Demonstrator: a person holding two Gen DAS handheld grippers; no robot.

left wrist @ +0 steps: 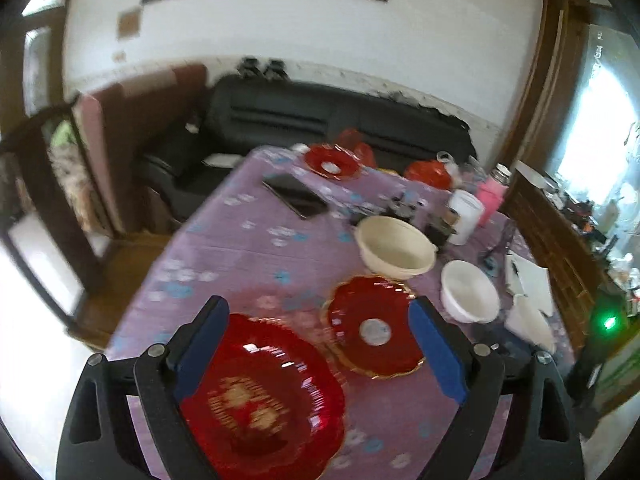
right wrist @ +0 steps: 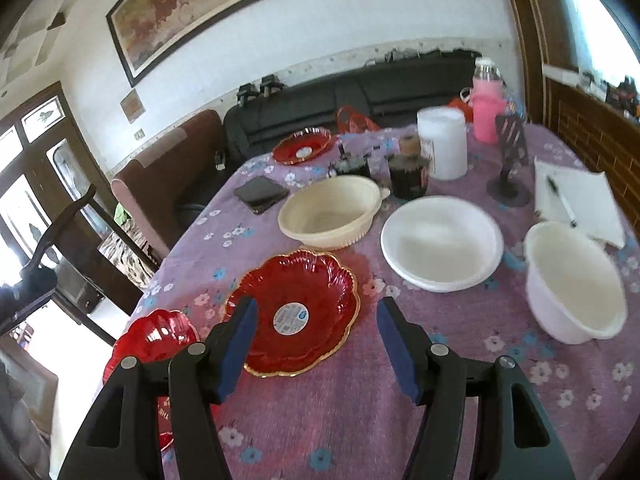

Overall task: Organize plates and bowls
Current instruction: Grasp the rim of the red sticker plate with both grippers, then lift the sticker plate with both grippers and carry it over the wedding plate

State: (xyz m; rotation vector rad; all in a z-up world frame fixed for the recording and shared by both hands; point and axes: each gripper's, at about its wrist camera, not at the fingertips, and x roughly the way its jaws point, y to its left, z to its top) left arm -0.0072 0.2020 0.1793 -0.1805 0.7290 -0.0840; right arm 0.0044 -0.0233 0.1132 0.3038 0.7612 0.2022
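Note:
My left gripper (left wrist: 316,312) is open above a large red plate (left wrist: 264,396) near the table's front edge. A gold-rimmed red plate (left wrist: 374,326) lies just ahead of it and also shows in the right wrist view (right wrist: 296,312). My right gripper (right wrist: 316,312) is open and empty over that plate's near edge. A cream bowl (right wrist: 332,212), a white bowl (right wrist: 442,242) and a second white bowl (right wrist: 574,280) stand behind. Another red plate (right wrist: 302,146) sits at the far edge. The large red plate (right wrist: 152,340) shows at left.
The table has a purple flowered cloth (right wrist: 360,420). A phone (right wrist: 261,194), a white jar (right wrist: 442,142), a pink bottle (right wrist: 486,110), dark jars (right wrist: 408,174) and papers with a pen (right wrist: 576,200) crowd the far half. A black sofa (left wrist: 320,120) stands beyond.

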